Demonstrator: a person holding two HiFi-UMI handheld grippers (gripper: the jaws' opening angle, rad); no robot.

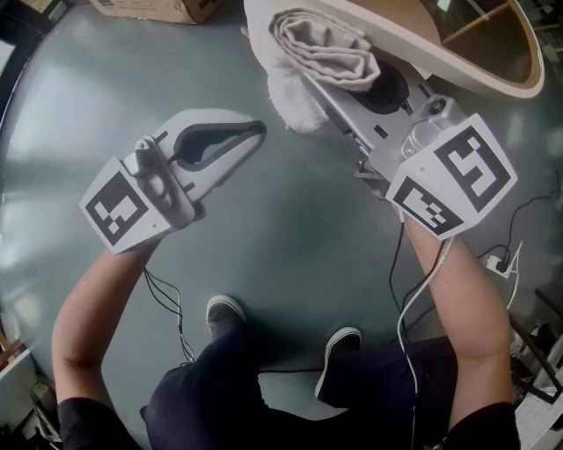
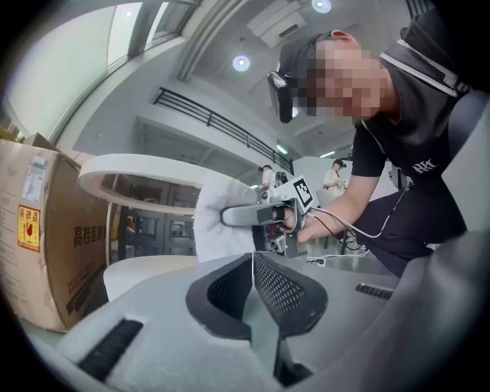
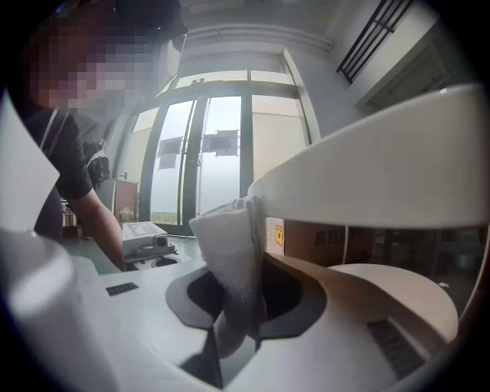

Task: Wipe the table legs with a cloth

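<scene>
A folded white cloth (image 1: pixel 317 54) is clamped in my right gripper (image 1: pixel 347 66), which is shut on it just below the rim of a low round table (image 1: pixel 493 75). In the right gripper view the cloth (image 3: pixel 233 260) stands up between the jaws, close under the table's pale top (image 3: pixel 383 164). My left gripper (image 1: pixel 251 132) hangs over the grey floor to the left, shut with nothing in it; its jaws meet in the left gripper view (image 2: pixel 253 264). There the cloth (image 2: pixel 218 222) and the table (image 2: pixel 145 172) lie ahead. No table leg is clearly in view.
A cardboard box (image 1: pixel 145 9) stands on the floor at the far left, also large at the left in the left gripper view (image 2: pixel 38 237). The person's shoes (image 1: pixel 224 309) are below. Cables and a power strip (image 1: pixel 501 264) lie at the right.
</scene>
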